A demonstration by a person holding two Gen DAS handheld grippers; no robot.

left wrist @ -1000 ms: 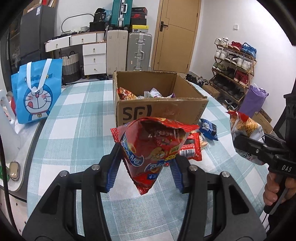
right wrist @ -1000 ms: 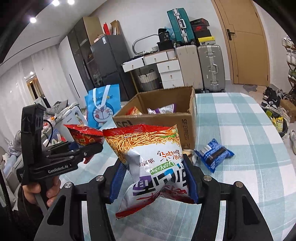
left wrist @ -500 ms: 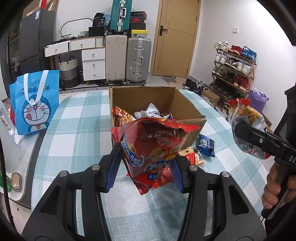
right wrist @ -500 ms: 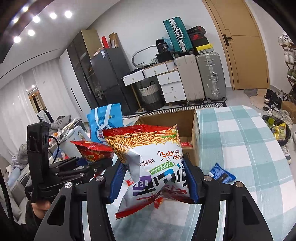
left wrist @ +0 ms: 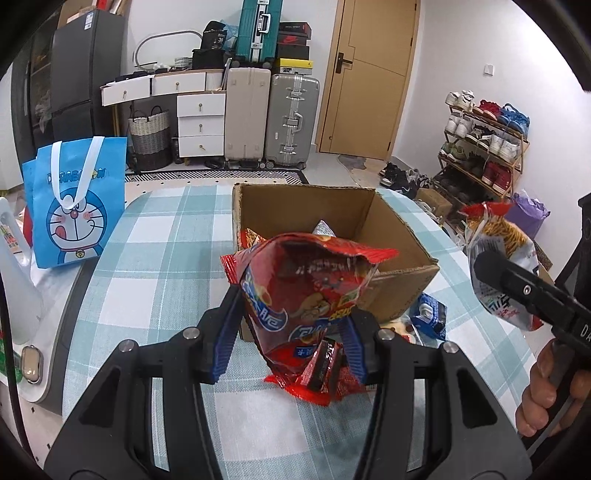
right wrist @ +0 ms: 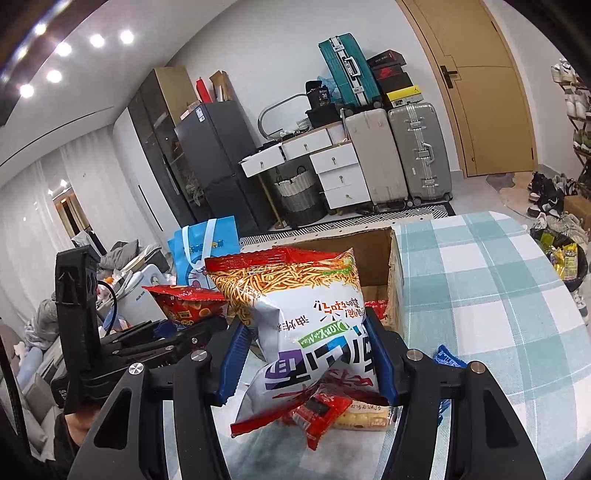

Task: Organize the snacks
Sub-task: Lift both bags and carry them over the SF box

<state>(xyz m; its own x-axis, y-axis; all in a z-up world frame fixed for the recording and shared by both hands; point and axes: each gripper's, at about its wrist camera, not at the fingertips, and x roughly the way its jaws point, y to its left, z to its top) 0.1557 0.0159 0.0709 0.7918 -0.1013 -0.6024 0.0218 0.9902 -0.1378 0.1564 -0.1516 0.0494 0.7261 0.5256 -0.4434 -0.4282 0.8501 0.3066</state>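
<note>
Checked desk (left wrist: 159, 236) now sits lower in both views: the left gripper (left wrist: 288, 334), clamped on a red snack bag (left wrist: 303, 295), and the right gripper (right wrist: 308, 360), clamped on a noodle-snack bag (right wrist: 295, 295), have risen toward the cardboard box (left wrist: 399, 236), probably for dropping in

Two black two-finger grippers are in view, the left gripper (left wrist: 291, 332) and the right gripper (right wrist: 306, 354). Each holds one snack bag: one crinkled red foil bag (left wrist: 306, 295) and one white-and-purple noodle-snack bag (right wrist: 314, 325). One open brown cardboard box (left wrist: 399, 240) stands on the one checked teal-and-white tabletop (left wrist: 162, 258). One blue cartoon-cat tote bag (left wrist: 74, 206) stands beside it. Three upright suitcases line the far wall: one teal (left wrist: 258, 29), one beige (left wrist: 247, 114), one silver (left wrist: 291, 118).
</note>
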